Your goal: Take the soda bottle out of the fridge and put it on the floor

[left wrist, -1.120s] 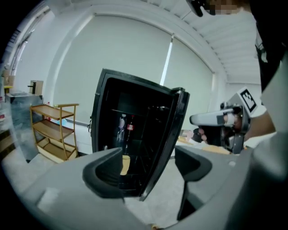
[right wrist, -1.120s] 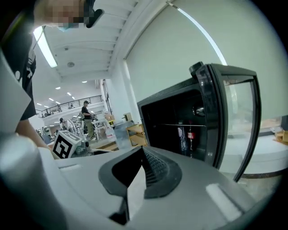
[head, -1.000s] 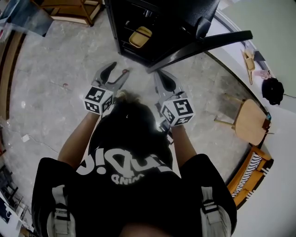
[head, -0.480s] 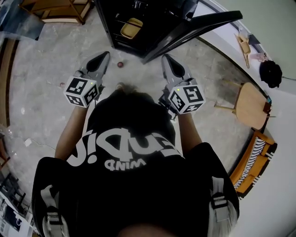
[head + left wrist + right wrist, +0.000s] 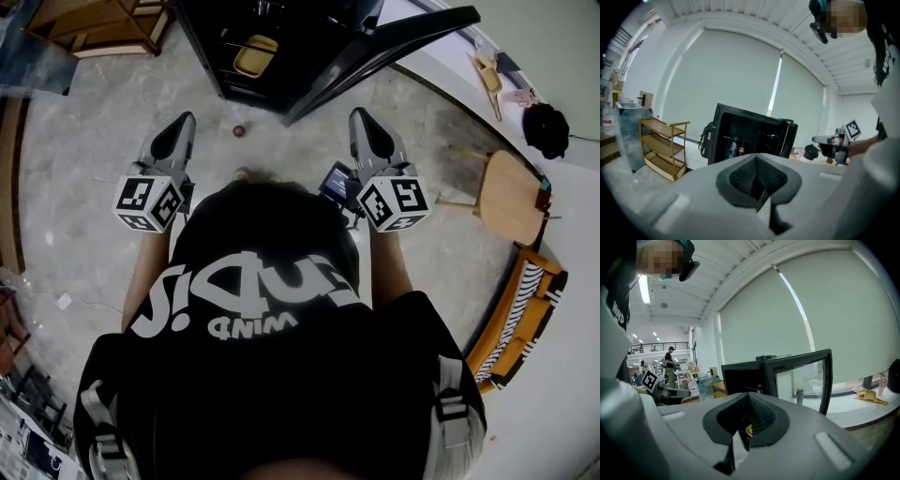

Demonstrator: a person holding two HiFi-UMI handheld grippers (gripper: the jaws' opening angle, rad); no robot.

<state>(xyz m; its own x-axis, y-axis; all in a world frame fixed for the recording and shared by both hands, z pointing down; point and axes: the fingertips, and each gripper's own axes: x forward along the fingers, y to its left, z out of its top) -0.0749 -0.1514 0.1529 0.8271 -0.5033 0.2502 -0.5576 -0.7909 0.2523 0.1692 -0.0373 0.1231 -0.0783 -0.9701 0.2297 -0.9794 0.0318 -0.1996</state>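
Note:
The black fridge (image 5: 281, 42) stands open at the top of the head view, its glass door (image 5: 375, 56) swung out to the right. A small dark-red round thing (image 5: 238, 131), possibly the soda bottle seen from above, stands on the floor in front of it. It lies between and ahead of both grippers, touching neither. My left gripper (image 5: 183, 120) is shut and empty, held left of the person's head. My right gripper (image 5: 359, 114) is also shut and empty, below the door. The left gripper view looks over shut jaws at the fridge (image 5: 750, 138), with bottles (image 5: 733, 149) on its shelf.
A wooden shelf unit (image 5: 103, 23) stands left of the fridge. At the right are a wooden chair (image 5: 502, 206), a black bag (image 5: 547, 129) and an orange striped seat (image 5: 520, 319). The floor is grey stone. A person (image 5: 670, 359) stands far off in the right gripper view.
The left jaws went from open to shut. Both grippers drew back from the fridge and spread apart. The small red thing came into view on the floor.

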